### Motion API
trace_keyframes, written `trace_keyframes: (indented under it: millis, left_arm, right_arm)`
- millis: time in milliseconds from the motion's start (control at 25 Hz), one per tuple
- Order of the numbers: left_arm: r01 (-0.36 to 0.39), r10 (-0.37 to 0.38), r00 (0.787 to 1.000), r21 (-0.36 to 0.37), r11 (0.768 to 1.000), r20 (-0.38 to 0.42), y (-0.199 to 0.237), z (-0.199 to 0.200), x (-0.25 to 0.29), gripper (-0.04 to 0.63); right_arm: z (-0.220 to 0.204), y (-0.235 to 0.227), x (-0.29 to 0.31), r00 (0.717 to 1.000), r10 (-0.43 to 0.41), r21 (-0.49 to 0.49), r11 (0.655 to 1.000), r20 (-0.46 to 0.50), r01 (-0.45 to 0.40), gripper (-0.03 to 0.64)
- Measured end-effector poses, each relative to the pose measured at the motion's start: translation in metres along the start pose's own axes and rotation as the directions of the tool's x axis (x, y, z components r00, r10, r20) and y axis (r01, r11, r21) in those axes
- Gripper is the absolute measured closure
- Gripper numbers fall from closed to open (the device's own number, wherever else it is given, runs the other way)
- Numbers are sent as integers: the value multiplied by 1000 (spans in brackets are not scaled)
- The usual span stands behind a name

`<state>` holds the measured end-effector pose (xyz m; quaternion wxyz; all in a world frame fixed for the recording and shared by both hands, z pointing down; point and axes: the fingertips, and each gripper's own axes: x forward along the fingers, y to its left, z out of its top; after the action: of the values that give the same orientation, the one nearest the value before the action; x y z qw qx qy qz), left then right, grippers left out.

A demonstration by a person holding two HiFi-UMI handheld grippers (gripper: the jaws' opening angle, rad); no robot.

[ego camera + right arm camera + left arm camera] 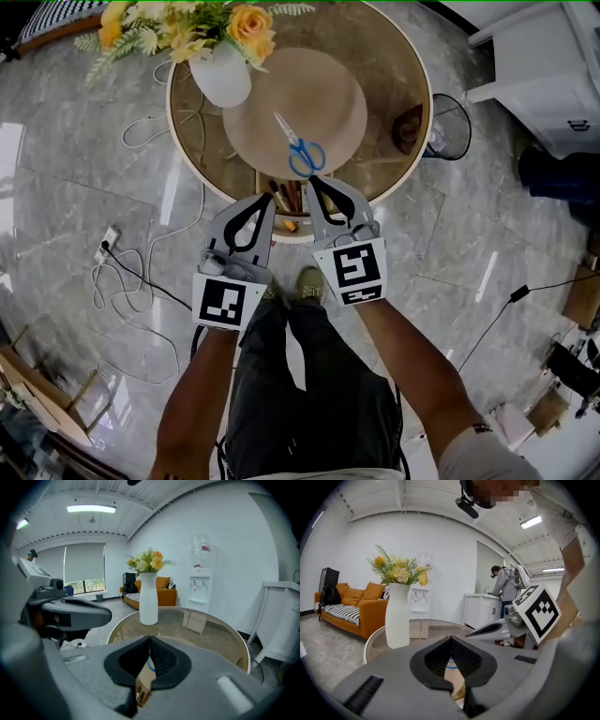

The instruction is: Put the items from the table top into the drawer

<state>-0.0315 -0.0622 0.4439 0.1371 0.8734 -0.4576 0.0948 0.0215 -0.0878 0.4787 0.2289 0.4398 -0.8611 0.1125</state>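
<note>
**Operator:** Where are my grippers?

**Spotter:** Your left gripper (269, 201) and your right gripper (312, 180) sit side by side at the near rim of the round glass table (412, 141); your right one reaches a little further over the rim than your left.

**Operator:** And the jaws?

**Spotter:** Both pairs are closed, pads meeting right up to the tips; nothing is pinched in either, so you carry nothing.

**Operator:** What is left on top?

**Spotter:** The blue-handled scissors (300, 145) lie just ahead of your right gripper's tip; the handles face you, and the blades point away and a little to your left. They rest flat on the round tan mat (328, 84). From above I cannot tell whether your tip touches the handles or only comes close.

**Operator:** The drawer?

**Spotter:** The drawer (293, 237) stands open under the table rim, below and between your two grippers; a few things lie in it, one of them orange, the rest too small to name.

**Operator:** Anything else near?

**Spotter:** A white vase (223, 75) of yellow flowers (248, 23) stands upright ahead of your left gripper and off to its left, well apart from the scissors; white cables (122, 272) trail over the floor to the left of your left gripper.
</note>
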Motion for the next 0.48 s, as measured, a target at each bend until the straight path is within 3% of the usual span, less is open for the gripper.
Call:
trace_keyframes:
  millis: [480]
  left_arm:
    - [6,-6,1000,-14,1000,-9,16,-2,17,595]
  right_arm:
    - [-38,-14,48,978,7,-11,1000,-207,-10,520]
